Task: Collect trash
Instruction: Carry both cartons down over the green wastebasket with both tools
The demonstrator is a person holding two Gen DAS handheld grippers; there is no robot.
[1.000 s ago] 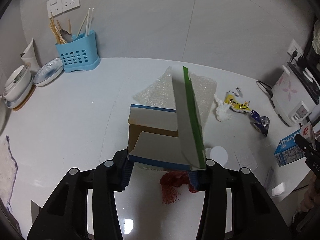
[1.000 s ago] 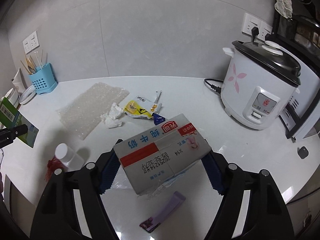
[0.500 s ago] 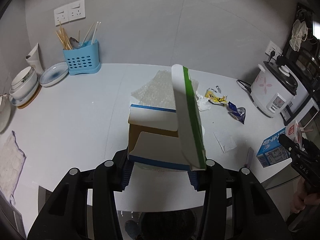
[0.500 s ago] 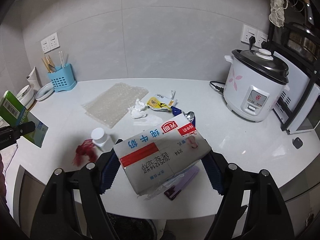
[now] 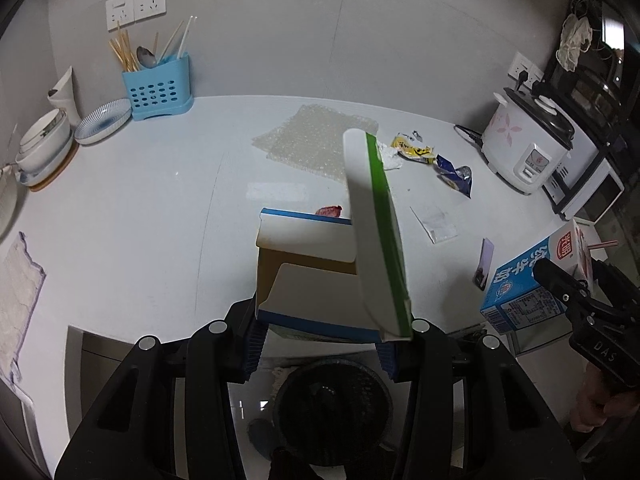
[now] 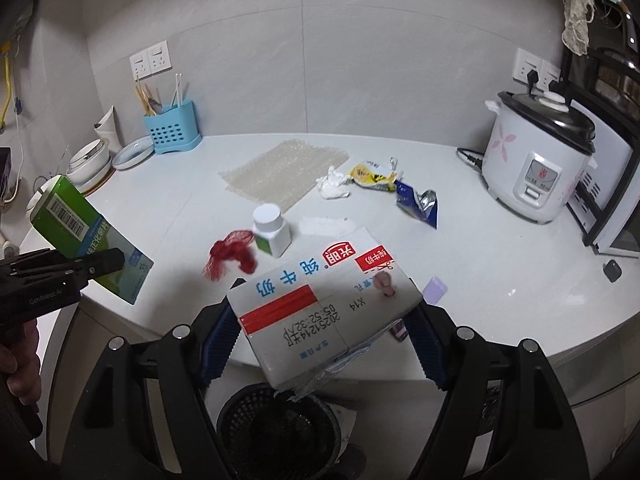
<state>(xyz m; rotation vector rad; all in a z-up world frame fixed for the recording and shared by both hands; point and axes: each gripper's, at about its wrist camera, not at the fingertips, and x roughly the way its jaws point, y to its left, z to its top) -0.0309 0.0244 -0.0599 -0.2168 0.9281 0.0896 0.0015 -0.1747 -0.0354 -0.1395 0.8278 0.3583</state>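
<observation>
- The right gripper, jaws clamping a milk carton, hangs directly above the black mesh trash basket.
- The left gripper, jaws gripping an opened green-and-white box, also hovers over the basket beyond the tabletop edge.

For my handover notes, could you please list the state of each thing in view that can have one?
Left gripper: shut on green-and-white box, flaps open.
Right gripper: shut on milk carton, tilted.
Wastebasket: open below.
White bottle: capped, upright.
Rice cooker: lid closed.
Blue wrapper: torn open.
</observation>
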